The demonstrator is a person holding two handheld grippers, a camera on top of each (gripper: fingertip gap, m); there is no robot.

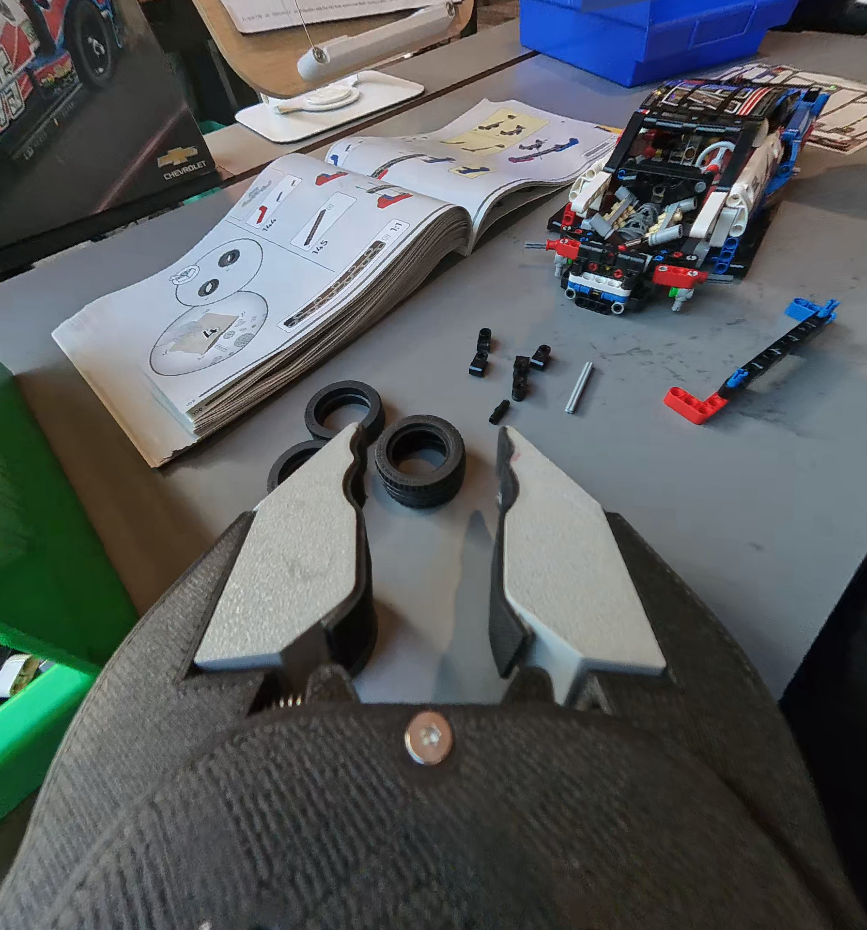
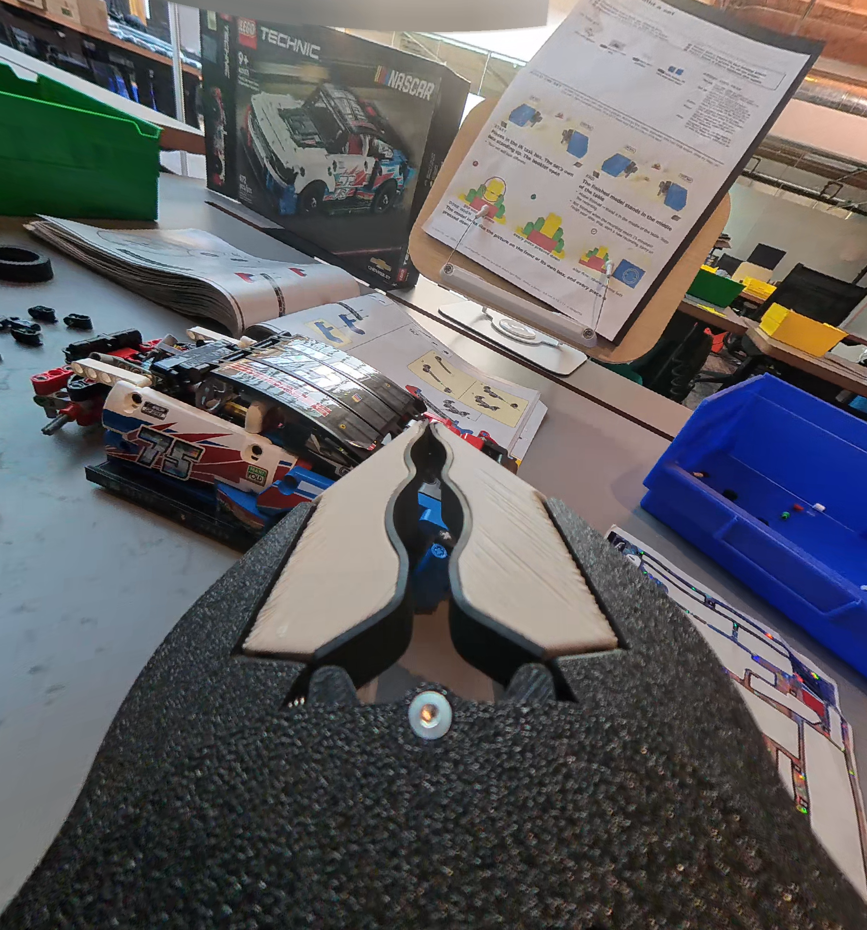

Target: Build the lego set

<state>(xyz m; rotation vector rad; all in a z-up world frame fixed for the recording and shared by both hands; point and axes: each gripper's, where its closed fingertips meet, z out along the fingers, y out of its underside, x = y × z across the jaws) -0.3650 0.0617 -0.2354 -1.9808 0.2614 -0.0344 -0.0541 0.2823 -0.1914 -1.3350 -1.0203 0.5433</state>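
The left gripper (image 1: 427, 443) hangs wide open over three black rubber tyres (image 1: 420, 465) beside the open instruction booklet (image 1: 250, 282) — soft, grippy, best pinched across the tread. The right gripper (image 2: 429, 428) is closed to its tips behind the half-built racing car (image 2: 230, 428) — white, blue, red, black-roofed, probably fragile at its open nose.

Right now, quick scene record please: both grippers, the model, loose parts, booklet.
left gripper: open, empty, just above the black rubber tyres on the grey table
right gripper: shut, tips at the rear of the partly built race car model; grip unclear
loose parts: small black connectors, grey axle, red-blue-black beam assembly
open instruction booklet: left of the car
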